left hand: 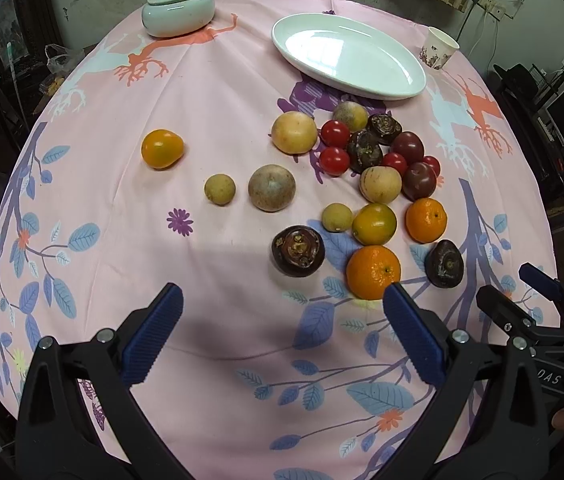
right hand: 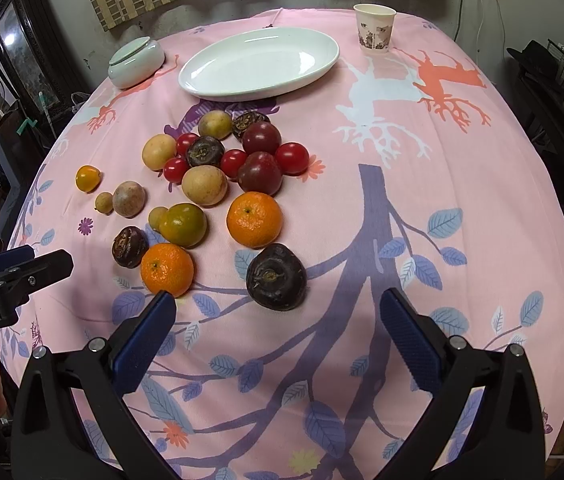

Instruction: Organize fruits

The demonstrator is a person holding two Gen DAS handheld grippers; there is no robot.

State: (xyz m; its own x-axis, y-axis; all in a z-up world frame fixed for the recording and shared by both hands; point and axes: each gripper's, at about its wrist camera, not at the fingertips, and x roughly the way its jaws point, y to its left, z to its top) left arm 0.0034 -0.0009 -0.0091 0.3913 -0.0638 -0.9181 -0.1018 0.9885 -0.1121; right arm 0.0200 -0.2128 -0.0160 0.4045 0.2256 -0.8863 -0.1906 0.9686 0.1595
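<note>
1. Left wrist view shows the left gripper [left hand: 282,292] hovering low over the tabletop [left hand: 210,92], its fingers spread wide and holding nothing; this looks like a ready stance before any pick.
2. Right wrist view has the right gripper [right hand: 278,300] likewise spread and empty, lined up behind a dark fruit [right hand: 276,276], probably the easiest first grab.
3. The fruits lie loose on the cloth in a cluster, with mandarins [right hand: 167,269] nearest and cherry tomatoes [right hand: 291,157] farther back, touching plums.
4. A white oval plate [right hand: 322,62] sits bare beyond the pile (the likely destination).
5. A lidded ceramic jar [right hand: 135,63] and paper cup [right hand: 374,28] flank the plate; tightly packed neighbours may roll when one is lifted.
</note>
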